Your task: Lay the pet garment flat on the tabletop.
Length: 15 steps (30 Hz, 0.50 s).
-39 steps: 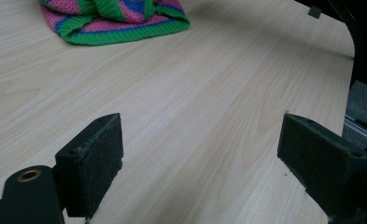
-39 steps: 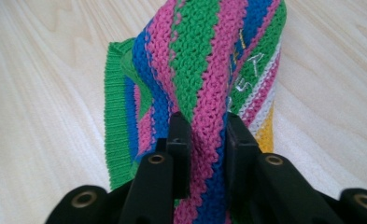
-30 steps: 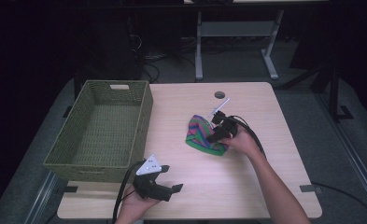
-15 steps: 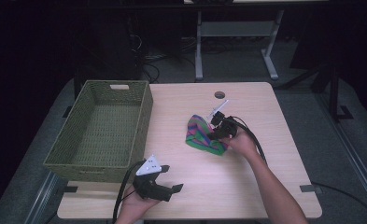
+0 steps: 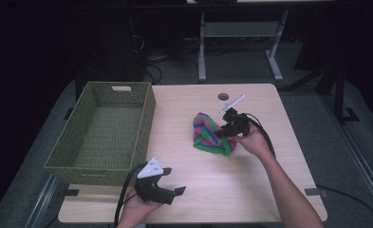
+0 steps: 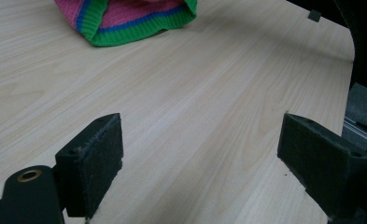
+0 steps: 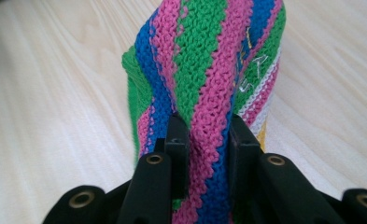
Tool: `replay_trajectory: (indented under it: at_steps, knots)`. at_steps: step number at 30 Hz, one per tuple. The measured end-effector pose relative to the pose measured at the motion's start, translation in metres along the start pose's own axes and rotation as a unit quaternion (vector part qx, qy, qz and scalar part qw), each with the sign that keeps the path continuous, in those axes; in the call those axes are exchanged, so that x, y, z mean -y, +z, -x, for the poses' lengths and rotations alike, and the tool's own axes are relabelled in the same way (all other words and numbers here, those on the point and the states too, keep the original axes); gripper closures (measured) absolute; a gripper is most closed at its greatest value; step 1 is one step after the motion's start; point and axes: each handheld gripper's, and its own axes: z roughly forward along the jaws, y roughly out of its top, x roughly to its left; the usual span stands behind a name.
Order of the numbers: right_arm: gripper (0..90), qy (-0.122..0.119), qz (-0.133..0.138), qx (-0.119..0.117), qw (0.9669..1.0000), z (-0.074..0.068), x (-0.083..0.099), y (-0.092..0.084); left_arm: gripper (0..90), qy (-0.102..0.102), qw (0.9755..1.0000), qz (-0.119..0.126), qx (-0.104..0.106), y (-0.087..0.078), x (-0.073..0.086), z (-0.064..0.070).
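Item: striped knitted cloth [image 5: 211,134], pink, green and blue bands, sitting near the middle of the table [image 5: 269,199], a little right of centre. Its lower edge is resting on the wood; its right side is being pinched up into a fold.

Right gripper [image 5: 224,131]: held in the person's right hand, reaching in from the right. Its jaws have just been closing and are now pressing a ridge of the knit between them. In the right gripper view the cloth [image 7: 209,84] is rising straight out from between the two black pads [image 7: 177,140] and standing up beyond them, with the table [image 7: 55,116] showing behind it on both sides.

Left gripper [image 5: 167,193]: lying in the person's left hand at the near edge of the table, left of centre, well apart from the cloth. Its jaws are standing wide apart with only bare wood between them; in the left gripper view the cloth's green hem [image 6: 139,28] is lying far ahead of the pads [image 6: 97,163].

Green woven basket [image 5: 146,114]: standing on the left side of the table.
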Motion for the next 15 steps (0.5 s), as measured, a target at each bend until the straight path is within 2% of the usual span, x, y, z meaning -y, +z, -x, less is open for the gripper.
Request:
replay_trajectory:
  at_steps: [10, 11, 15]
  knots:
    - [74.0, -0.008, 0.023, -0.012, 0.9996, -0.006, 0.0, -0.031, 14.0, 0.002, 1.0, -0.003, -0.002, 0.0, 0.0, -0.001]
    - [74.0, -0.002, 0.029, -0.016, 0.9994, -0.008, 0.001, -0.037, 14.0, 0.002, 1.0, -0.003, -0.001, 0.0, 0.0, -0.001]
    - [73.9, -0.004, 0.037, -0.024, 0.999, -0.011, 0.002, -0.048, 14.0, 0.004, 1.0, -0.002, -0.002, 0.0, 0.0, -0.001]
